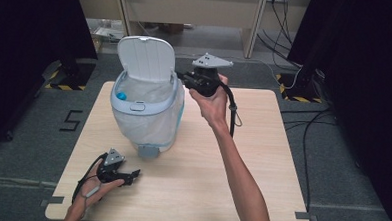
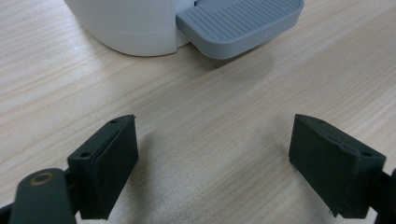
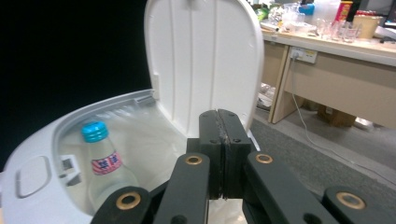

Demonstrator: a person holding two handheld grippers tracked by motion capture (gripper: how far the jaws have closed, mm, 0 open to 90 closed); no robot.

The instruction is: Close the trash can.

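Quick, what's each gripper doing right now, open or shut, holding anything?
Left gripper: jaws open, nothing between them, low over the table.
Right gripper: jaws shut, holding nothing, beside the bin's raised lid.

White pedal bin (image 1: 146, 111) on the table — lid upright, blue-capped bottle (image 3: 103, 163) inside.

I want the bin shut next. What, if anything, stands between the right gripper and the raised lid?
Nothing visible. The right gripper, jaws shut and empty, hangs just beside the upright lid of the bin; the bottle stands inside, below the rim.
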